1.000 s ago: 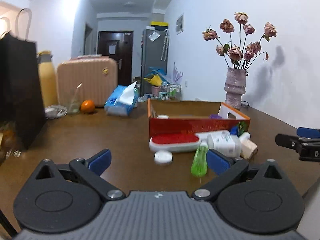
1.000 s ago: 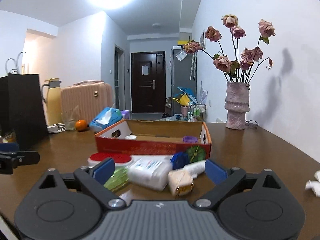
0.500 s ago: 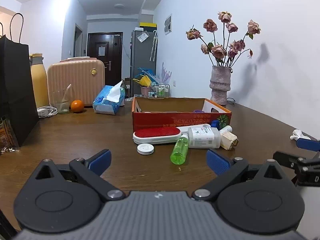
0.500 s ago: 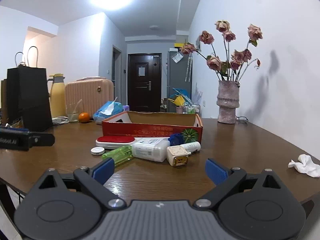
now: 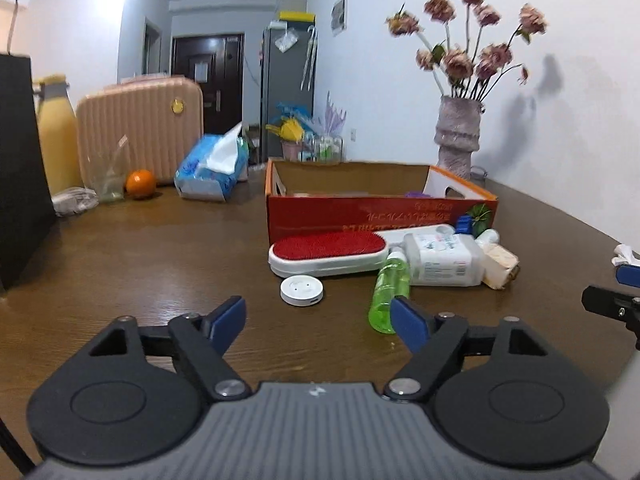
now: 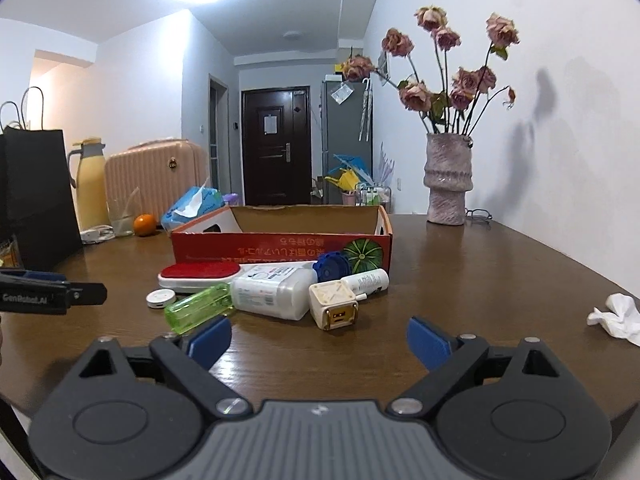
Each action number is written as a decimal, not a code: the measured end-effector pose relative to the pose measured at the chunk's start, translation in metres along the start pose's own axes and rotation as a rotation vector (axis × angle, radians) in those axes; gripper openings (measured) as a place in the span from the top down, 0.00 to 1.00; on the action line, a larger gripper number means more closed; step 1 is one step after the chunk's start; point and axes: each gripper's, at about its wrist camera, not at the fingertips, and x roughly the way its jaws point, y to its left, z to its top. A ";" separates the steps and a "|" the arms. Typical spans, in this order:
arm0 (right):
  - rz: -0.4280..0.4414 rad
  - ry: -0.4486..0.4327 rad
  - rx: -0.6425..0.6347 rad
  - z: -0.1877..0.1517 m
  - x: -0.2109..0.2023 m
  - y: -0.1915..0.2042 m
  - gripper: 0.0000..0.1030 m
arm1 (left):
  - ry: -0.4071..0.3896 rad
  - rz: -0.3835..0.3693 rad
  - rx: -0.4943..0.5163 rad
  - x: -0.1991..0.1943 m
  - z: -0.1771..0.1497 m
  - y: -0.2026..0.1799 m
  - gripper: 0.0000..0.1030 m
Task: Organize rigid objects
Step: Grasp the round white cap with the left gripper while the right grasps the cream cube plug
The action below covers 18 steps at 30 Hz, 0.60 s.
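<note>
A red open cardboard box (image 5: 380,216) (image 6: 280,246) stands on the brown table. In front of it lie a red-topped white brush (image 5: 328,250) (image 6: 198,274), a white round disc (image 5: 302,290) (image 6: 160,299), a green bottle (image 5: 388,286) (image 6: 198,308), a white labelled bottle (image 5: 442,260) (image 6: 272,294), a cream cube (image 5: 500,266) (image 6: 334,306), a small white tube (image 6: 366,280) and a blue cap (image 6: 332,268). My left gripper (image 5: 318,320) is open and empty, short of the disc and green bottle. My right gripper (image 6: 318,342) is open and empty, short of the cube.
A vase of dried roses (image 6: 446,184) stands at the back right. A black bag (image 5: 20,176), yellow flask (image 5: 56,136), pink suitcase (image 5: 140,128), orange (image 5: 140,184) and tissue pack (image 5: 214,170) are at the back left. A crumpled tissue (image 6: 618,316) lies right.
Both grippers pulled back from the objects and then moved in again; the objects now look closer than half a second ago. Both stay open. No object has moved.
</note>
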 end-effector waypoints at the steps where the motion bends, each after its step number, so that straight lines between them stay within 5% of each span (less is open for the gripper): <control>1: 0.003 0.009 0.001 0.001 0.008 -0.002 0.13 | 0.013 0.000 -0.001 0.009 0.002 0.002 0.23; 13: 0.012 0.147 0.014 0.020 0.111 -0.018 0.26 | 0.152 -0.021 -0.032 0.100 0.020 0.019 0.37; 18: 0.020 0.202 0.016 0.027 0.141 -0.020 0.38 | 0.180 -0.043 -0.030 0.117 0.022 0.021 0.45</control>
